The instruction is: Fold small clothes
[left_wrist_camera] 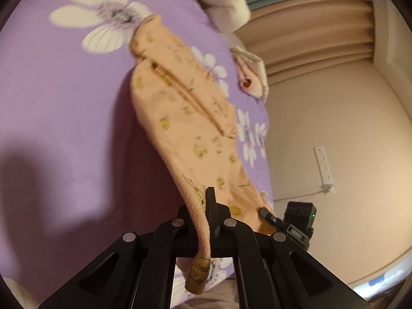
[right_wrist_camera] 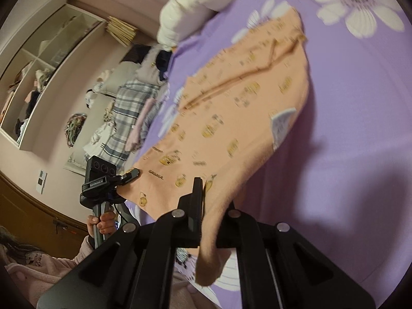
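Left gripper (left_wrist_camera: 209, 216): fingers closed tight on the near edge of the orange shirt (left_wrist_camera: 185, 118), cloth pinched between them w/ a printed corner hanging below. Right gripper (right_wrist_camera: 202, 203): same, fingers clamped on another part of that edge, a fold of fabric drooping under them.

Ahead of both, the shirt runs away from the fingers over the purple flowered bedsheet (left_wrist_camera: 64, 90), far end resting on the bed, near end lifted.

Left view only: pale curtain (left_wrist_camera: 309, 38) beyond & right of the fingers, power strip (left_wrist_camera: 323, 166) on the wall, the other gripper's fingertip on the shirt edge at right.

Right view only: white label (right_wrist_camera: 282, 125) on the shirt, heap of clothes (right_wrist_camera: 128, 108) left of the fingers, open shelves (right_wrist_camera: 38, 77) further left, a hand (right_wrist_camera: 101, 222) holding the other gripper's handle.
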`<state>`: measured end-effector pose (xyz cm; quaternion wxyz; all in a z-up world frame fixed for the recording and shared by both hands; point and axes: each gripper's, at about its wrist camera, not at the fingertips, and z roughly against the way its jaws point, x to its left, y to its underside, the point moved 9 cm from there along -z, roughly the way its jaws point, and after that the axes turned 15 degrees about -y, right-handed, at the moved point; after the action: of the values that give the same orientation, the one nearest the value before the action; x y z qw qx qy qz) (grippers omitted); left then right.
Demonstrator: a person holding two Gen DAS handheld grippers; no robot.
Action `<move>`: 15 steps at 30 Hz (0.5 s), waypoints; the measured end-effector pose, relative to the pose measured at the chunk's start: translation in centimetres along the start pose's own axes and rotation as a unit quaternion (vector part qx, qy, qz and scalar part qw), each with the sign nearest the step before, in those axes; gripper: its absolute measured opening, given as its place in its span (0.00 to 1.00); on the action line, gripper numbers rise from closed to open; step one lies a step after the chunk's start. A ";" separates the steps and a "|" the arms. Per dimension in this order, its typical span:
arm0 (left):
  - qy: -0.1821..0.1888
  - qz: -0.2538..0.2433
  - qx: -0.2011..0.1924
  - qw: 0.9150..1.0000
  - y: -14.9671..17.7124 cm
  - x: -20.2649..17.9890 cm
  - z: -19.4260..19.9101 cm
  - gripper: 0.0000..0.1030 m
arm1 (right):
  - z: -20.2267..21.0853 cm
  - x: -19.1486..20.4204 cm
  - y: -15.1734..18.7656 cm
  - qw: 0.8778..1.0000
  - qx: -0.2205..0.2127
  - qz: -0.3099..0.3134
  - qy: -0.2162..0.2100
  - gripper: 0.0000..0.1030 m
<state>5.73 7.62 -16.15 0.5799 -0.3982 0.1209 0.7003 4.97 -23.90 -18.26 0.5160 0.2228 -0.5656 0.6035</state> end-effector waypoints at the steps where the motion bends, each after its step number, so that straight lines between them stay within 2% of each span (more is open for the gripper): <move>1: 0.002 -0.003 -0.004 1.000 -0.2 -0.3 0.0 0.00 | 0.0 0.5 -0.4 1.000 -0.004 0.007 -0.002 0.06; 15: 0.030 -0.033 -0.065 0.997 -5.0 -3.7 1.7 0.00 | 1.0 4.0 -5.9 0.995 -0.062 0.072 -0.020 0.06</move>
<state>9.60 7.55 -10.93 0.5715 -0.4594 0.0791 0.6753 8.34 -24.36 -11.90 0.4730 0.1610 -0.6265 0.5982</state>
